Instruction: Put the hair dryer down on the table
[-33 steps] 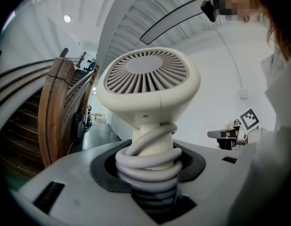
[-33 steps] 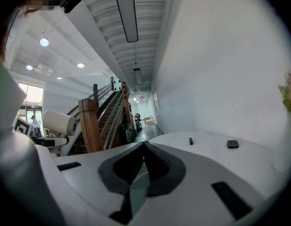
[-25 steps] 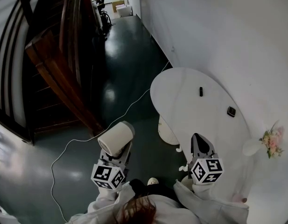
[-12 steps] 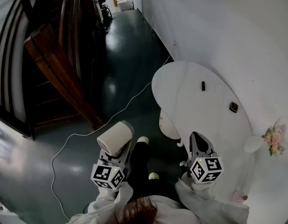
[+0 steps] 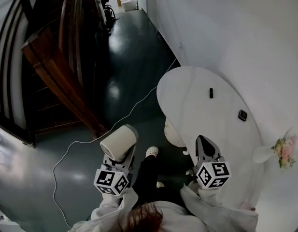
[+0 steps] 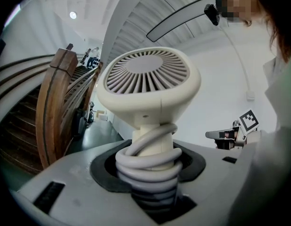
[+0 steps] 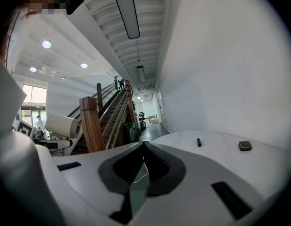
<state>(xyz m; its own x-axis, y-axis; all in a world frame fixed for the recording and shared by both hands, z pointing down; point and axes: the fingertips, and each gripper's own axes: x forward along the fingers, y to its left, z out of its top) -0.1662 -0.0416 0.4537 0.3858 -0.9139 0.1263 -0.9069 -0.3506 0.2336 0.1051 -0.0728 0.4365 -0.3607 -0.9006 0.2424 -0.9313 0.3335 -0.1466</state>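
Cream plastic hair dryer [image 6: 147,86] carried left of the table [image 5: 202,115], not yet over it | cord-wrapped handle pinched by left gripper [image 6: 147,173] | right gripper [image 7: 141,147] pressed together, empty, at the table's near edge | judged light, rigid, top-heavy; handle is best gripped.

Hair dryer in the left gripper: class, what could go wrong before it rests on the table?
The left gripper clamps the hair dryer over its wound cord; the pads might slip on those coils.
It hangs above the floor, beside the table; a drop lands there.
The white cable lies near the person's foot: trip risk.
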